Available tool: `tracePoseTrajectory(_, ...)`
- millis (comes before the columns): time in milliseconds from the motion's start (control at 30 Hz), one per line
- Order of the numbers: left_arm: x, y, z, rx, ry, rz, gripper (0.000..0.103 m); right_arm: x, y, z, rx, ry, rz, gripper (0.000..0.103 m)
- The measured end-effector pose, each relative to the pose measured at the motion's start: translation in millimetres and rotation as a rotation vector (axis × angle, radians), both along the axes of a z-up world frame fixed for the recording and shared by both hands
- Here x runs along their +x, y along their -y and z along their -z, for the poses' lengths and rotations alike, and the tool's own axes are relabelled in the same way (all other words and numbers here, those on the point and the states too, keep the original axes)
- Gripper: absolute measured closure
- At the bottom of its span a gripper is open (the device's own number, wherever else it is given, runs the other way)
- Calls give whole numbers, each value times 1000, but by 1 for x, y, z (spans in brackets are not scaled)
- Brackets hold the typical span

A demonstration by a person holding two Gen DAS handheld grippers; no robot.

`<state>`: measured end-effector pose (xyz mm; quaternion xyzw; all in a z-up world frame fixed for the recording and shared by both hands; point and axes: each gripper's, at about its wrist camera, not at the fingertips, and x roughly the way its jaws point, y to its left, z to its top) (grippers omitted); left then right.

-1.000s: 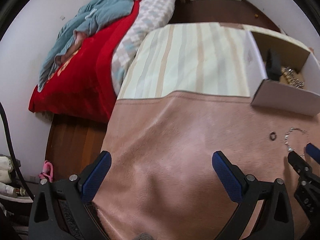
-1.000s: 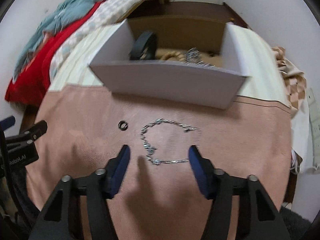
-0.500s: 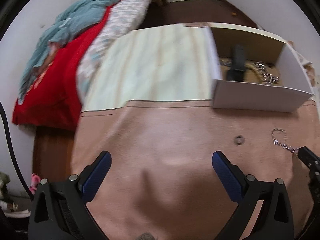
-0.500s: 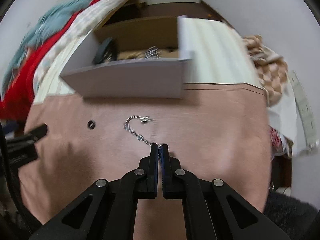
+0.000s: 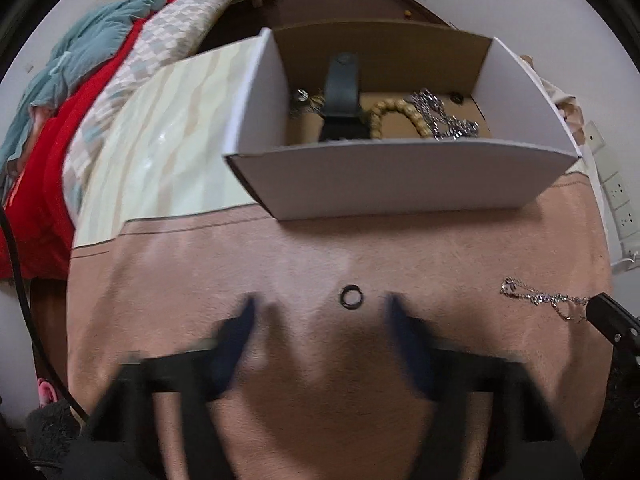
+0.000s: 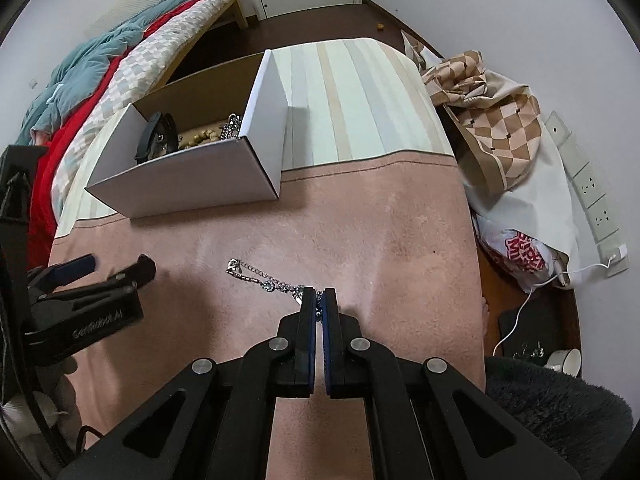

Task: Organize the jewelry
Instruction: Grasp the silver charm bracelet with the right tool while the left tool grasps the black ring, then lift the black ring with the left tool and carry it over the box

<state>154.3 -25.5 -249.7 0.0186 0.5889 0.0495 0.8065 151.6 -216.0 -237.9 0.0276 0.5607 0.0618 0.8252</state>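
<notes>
A small dark ring [image 5: 351, 295] lies on the pink cloth [image 5: 280, 264], just ahead of my left gripper [image 5: 320, 316], which is open, blurred and astride it. My right gripper [image 6: 319, 296] is shut on a silver chain bracelet [image 6: 256, 277], which trails left over the cloth; it also shows in the left wrist view [image 5: 536, 298]. A white cardboard box [image 5: 400, 180] behind holds a black strap [image 5: 342, 96], a beaded bracelet [image 5: 396, 114] and silver chains [image 5: 444, 120]. The box also shows in the right wrist view [image 6: 192, 184].
A striped cloth [image 6: 352, 100] covers the table's far part. A bed with red and teal bedding [image 5: 60, 100] lies to the left. Checkered fabric and a plastic bag [image 6: 492, 128] sit at the right edge, by wall sockets [image 6: 592, 196].
My right gripper shut on the bracelet and dragged it right, stretching the chain out. My left gripper swung right to face the box and ring, its fingers coming closer together.
</notes>
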Motion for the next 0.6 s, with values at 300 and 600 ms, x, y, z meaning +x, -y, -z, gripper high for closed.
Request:
tracePoseTrajectory(300, -4, 10, -5, -11, 17, 23, 99, 2, -7, -7, 11, 24, 0, 100)
tracePoseTrajectory(600, -8, 9, -39, -20, 97, 42, 100, 0, -15, -40, 68, 83, -18, 100)
